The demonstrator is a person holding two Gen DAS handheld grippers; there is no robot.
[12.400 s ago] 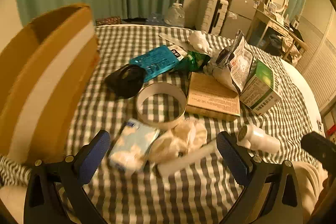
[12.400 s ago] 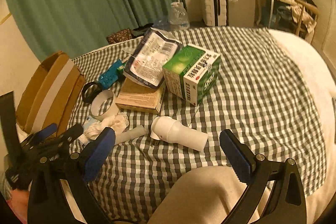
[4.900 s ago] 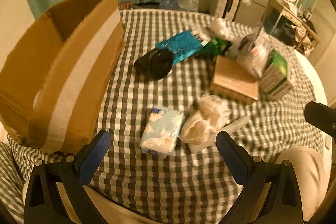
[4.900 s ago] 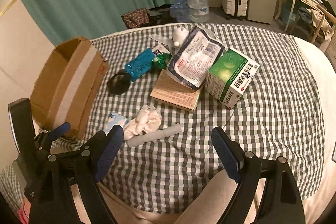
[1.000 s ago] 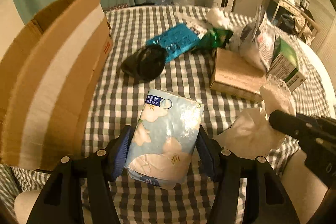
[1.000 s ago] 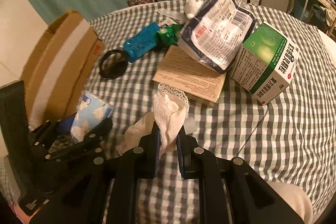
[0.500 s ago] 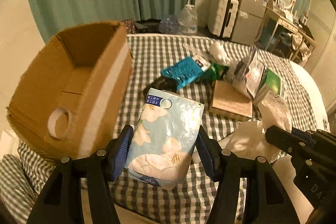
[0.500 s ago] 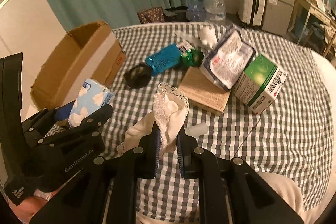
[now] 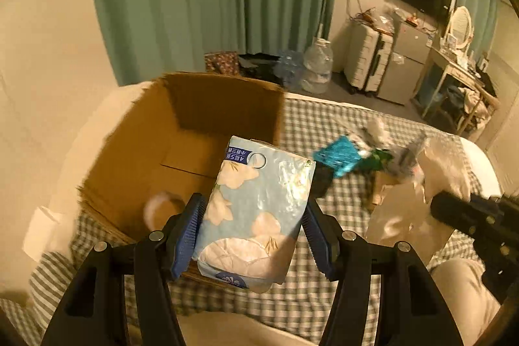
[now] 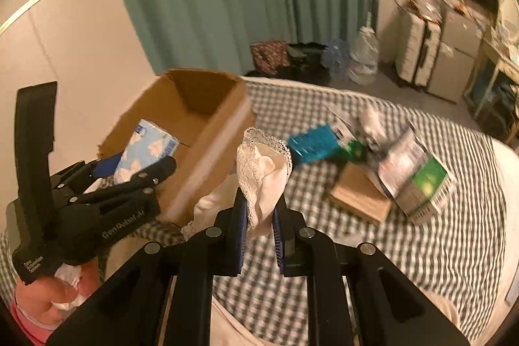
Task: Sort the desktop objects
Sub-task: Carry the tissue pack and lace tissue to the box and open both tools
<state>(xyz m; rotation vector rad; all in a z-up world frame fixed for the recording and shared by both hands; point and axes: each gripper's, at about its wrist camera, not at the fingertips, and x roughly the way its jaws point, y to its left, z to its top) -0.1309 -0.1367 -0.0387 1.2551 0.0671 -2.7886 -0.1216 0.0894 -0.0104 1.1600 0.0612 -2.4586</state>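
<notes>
The left gripper is raised above the near edge of the open brown cardboard box, its two blue-padded fingers pinching the sides of a pale blue plastic pack of tissues with a white flower print. The pack stands upright between the pads, tilted slightly, with its top over the box's opening. From the right wrist view the same gripper reaches in from the left, angled toward the box, and the person's hand grips its black handle low at the left edge. A pale roll of tape lies on the box floor, blurred.

The right gripper is held up beside the box, just to its right, fingers pressed close on a bunched white cloth with a lace edge, which sticks up above the pads and trails below to the left.

Behind, on the grey-and-white checked cloth, lie a teal packet, a flat brown cardboard box, a green-and-white carton and a silvery printed pouch, all blurred.
</notes>
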